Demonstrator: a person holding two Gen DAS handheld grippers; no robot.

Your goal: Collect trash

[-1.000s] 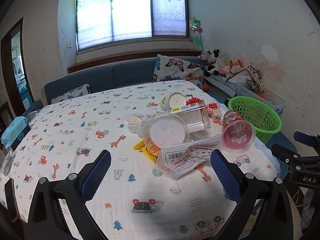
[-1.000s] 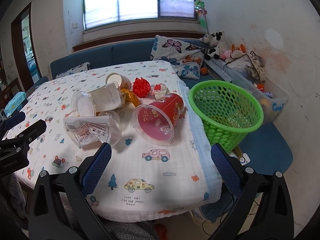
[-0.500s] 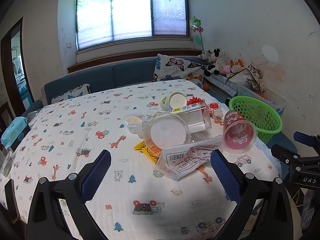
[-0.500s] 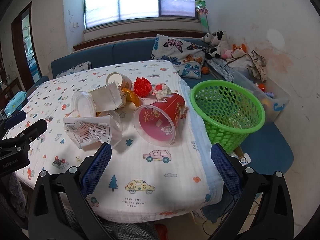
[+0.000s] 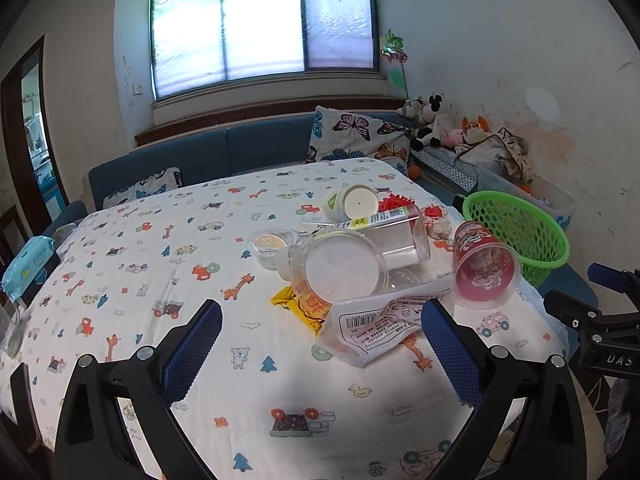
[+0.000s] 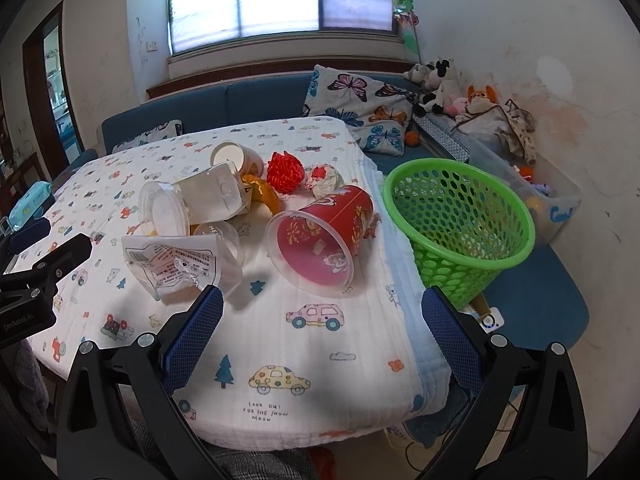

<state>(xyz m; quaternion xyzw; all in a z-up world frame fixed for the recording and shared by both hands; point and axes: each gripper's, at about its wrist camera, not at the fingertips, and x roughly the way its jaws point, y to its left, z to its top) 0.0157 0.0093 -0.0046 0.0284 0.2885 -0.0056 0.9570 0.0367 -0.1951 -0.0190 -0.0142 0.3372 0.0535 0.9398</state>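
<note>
A heap of trash lies at the centre of both views on a table covered by a white cloth printed with cartoon animals and cars. In the right wrist view, a red plastic cup with cartoon print lies on its side, mouth toward the camera, just right of a crumpled clear plastic bag with a printed label and a tipped clear plastic tub with a white lid. A round green plastic mesh basket stands tilted at centre right, beside the table edge. The right gripper and left gripper hover at the lower frame, fingers spread wide, grasping nothing.
</note>
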